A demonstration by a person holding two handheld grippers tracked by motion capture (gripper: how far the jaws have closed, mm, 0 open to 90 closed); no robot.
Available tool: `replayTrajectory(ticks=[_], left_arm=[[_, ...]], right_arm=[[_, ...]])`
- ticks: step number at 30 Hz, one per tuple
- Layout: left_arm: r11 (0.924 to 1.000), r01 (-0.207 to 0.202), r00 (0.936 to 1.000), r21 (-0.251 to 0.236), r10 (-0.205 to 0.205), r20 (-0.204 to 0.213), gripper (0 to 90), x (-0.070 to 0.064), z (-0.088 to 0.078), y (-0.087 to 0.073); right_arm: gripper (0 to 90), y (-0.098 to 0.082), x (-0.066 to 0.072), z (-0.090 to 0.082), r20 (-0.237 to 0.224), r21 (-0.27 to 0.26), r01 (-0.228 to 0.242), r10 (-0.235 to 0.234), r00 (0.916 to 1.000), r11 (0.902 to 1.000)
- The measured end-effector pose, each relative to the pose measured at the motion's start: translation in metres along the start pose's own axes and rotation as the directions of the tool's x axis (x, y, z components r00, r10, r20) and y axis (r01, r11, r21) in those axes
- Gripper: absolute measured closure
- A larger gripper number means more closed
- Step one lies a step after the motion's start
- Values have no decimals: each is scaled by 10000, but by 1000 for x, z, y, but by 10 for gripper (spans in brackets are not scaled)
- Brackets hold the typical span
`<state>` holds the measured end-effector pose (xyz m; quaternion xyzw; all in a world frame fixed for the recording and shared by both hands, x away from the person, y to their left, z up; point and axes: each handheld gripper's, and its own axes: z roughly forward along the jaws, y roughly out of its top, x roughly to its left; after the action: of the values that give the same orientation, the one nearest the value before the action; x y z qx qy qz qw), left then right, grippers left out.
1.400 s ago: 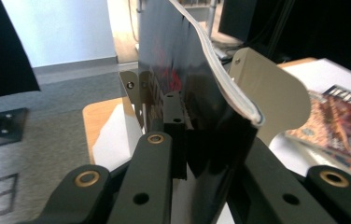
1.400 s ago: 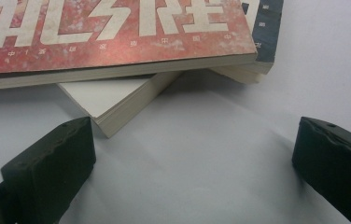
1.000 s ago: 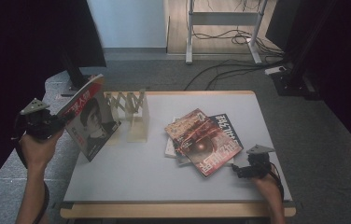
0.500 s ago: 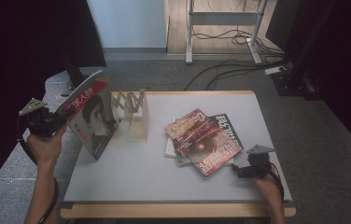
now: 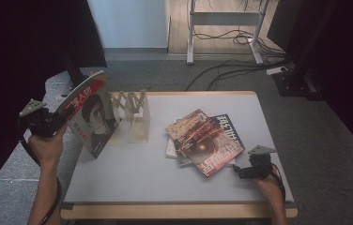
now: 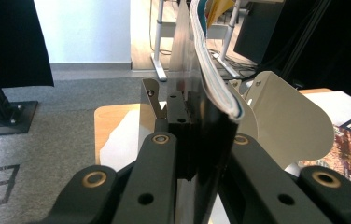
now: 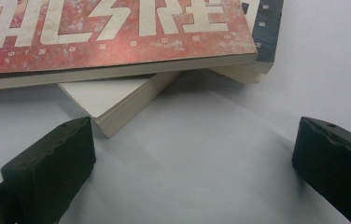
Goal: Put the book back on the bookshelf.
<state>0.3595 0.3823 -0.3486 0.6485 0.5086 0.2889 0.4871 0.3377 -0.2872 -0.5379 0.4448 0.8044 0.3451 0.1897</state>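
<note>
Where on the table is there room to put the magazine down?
The grey tabletop is bare along the near edge and between the pale wooden folding rack and the pile of red and dark books. The far right corner is bare too. The pile itself is crowded.

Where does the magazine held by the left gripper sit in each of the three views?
High view: the magazine stands tilted at the table's left edge, clamped by the left gripper.
Left gripper view: its spine rises edge-on through the centre, between the shut jaws.
Right gripper view: not in it.
Shared landmark: the red-covered magazine on the stack.
</note>
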Motion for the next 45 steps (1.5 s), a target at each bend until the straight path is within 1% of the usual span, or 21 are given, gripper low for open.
replayTrajectory(ticks=[2,7,9,10,13,14,17,18,19,20,24,25,26,29,32,34,36,38,40,43,45], left_arm=[[10000,-31,10000,11,31,-35,862,0,0,0],[9995,-311,9993,60,312,-220,852,-2,-1,-1],[9993,-361,9991,16,361,-238,830,-3,-2,-1],[9993,-361,9991,16,361,-238,807,-3,-2,-1],[9985,-543,9980,26,544,-324,738,-4,-3,0],[9976,-679,9973,97,681,-261,707,-5,-4,-1],[9970,-764,9968,117,767,-213,610,-5,-4,-2],[9966,-811,9965,166,814,-173,610,-6,-5,-3],[9957,-900,9957,237,905,-212,566,-7,-5,-4],[9953,-932,9954,266,938,-217,543,-8,-6,-5],[9949,-941,9955,367,944,-85,457,-8,-8,-7],[9946,-978,9952,354,975,99,429,-9,-11,-9],[9946,-978,9952,354,975,99,412,-9,-11,-9],[9946,-972,9948,356,960,354,361,-11,-15,-14],[9936,-1022,9943,477,1006,343,293,-14,-17,-18],[9945,-913,9953,518,895,362,267,-15,-19,-22],[9955,-819,9958,483,798,445,217,-15,-20,-26],[9966,-618,9968,538,589,545,210,-14,-21,-31],[9967,-537,9972,611,503,559,192,-15,-22,-36],[9966,-490,9970,668,448,626,154,-17,-24,-43],[9965,-476,9968,690,429,679,150,-19,-25,-46]], right_arm=[[0,0,0,0,1,3,-2,2,10000,10000],[0,0,0,0,-1,-3,1,-1,10000,10000],[0,0,0,0,-1,-2,-1,1,10000,10000],[0,0,0,0,-1,-2,-1,1,10000,10000],[0,0,0,0,-3,-4,-2,2,10000,10000],[0,0,0,0,-7,-2,-10,10,10000,10000],[0,0,0,0,-4,-2,-8,8,10000,10000],[0,0,0,0,-6,-2,-7,7,10000,10000],[0,0,0,0,-6,-7,0,0,10000,10000],[0,0,0,0,-4,-6,5,-5,10000,10000],[0,0,0,0,-4,-8,8,-8,10000,10000],[0,0,0,0,-7,-6,3,-3,10000,10000],[0,0,0,0,-7,-6,3,-3,10000,10000],[0,0,0,0,-7,-7,3,-3,10000,10000],[0,0,0,0,-9,-7,-2,2,10000,10000],[0,0,0,0,-8,-6,0,0,10000,10000],[0,0,0,0,-8,-6,0,0,10000,10000],[0,0,0,0,-8,-6,1,-1,10000,10000],[0,0,0,0,-3,-7,9,-9,10000,10000],[0,0,0,0,-8,-7,-3,3,10000,10000],[0,0,0,0,-8,-5,7,-7,10000,10000]])
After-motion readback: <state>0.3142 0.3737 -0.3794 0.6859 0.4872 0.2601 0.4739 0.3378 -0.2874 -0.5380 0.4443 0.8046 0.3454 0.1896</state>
